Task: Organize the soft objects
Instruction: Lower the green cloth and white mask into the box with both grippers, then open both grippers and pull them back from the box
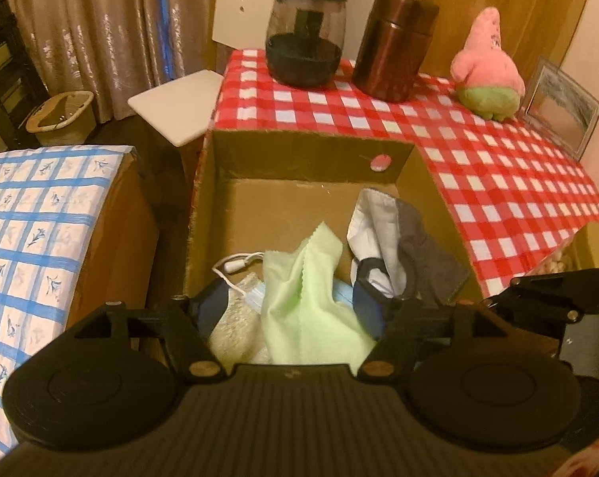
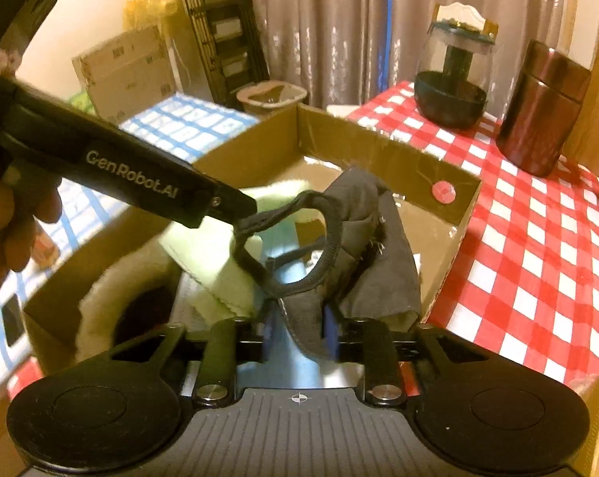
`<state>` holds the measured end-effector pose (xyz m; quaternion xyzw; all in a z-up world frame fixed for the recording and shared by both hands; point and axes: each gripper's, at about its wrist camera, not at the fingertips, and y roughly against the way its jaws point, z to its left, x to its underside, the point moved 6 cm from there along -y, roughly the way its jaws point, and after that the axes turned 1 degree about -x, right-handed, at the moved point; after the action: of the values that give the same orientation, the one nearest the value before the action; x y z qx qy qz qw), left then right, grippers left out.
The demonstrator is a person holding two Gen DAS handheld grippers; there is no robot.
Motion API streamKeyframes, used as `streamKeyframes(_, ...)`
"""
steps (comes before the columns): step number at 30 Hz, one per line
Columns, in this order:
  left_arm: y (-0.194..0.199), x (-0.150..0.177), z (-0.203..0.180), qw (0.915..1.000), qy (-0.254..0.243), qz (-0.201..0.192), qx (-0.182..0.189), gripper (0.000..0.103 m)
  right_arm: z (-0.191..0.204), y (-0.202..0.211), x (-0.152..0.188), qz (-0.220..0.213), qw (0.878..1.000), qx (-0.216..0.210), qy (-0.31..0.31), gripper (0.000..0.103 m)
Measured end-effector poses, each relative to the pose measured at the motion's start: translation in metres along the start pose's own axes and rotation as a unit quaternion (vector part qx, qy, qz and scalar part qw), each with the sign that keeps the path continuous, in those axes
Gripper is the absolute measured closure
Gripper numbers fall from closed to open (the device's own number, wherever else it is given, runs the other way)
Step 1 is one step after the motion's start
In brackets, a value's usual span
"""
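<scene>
An open cardboard box [image 1: 315, 151] holds soft things: a light green cloth [image 1: 299, 290], a fluffy cream item [image 1: 236, 330], a blue face mask and a white cable. My left gripper [image 1: 287, 306] hangs wide open over the box, and a loop of the grey cloth mask [image 1: 422, 254] hangs on its right finger. My right gripper [image 2: 299, 330] is shut on the dark grey mask [image 2: 363, 246] above the box [image 2: 379, 151]. The left gripper's finger [image 2: 220, 206] touches the mask's ear loop. A pink plush star [image 1: 486, 67] sits on the red checked table [image 1: 498, 183].
A dark glass jar [image 1: 305, 35] and a brown canister [image 1: 395, 43] stand at the table's back edge, with a picture frame [image 1: 561, 107] at the right. A blue checked surface [image 1: 33, 230] lies left of the box. A white stool [image 1: 176, 107] and a basket [image 1: 61, 115] stand behind.
</scene>
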<state>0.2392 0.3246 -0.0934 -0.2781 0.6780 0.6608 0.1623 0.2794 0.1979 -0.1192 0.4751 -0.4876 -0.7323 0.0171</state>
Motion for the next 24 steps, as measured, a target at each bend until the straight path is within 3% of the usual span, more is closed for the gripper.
streamKeyframes(3, 0.015, -0.001, 0.005, 0.9999, 0.010, -0.011, -0.002, 0.031, 0.003, 0.016, -0.003, -0.016, 1.000, 0.005, -0.004, 0.057)
streamKeyframes(12, 0.066, 0.007, 0.009, 0.9982, 0.039, -0.046, -0.006, 0.020, 0.017, 0.070, -0.004, -0.041, 0.999, 0.005, -0.016, 0.042)
streamKeyframes(19, 0.105, 0.033, -0.004, 0.9962, 0.043, -0.067, -0.034, 0.009, 0.020, 0.114, 0.009, -0.038, 0.998, 0.016, -0.055, 0.033)
streamKeyframes(24, 0.134, 0.058, -0.016, 0.9951, 0.063, -0.072, -0.025, 0.000, 0.024, 0.152, 0.031, -0.038, 0.995, 0.019, -0.086, 0.025)
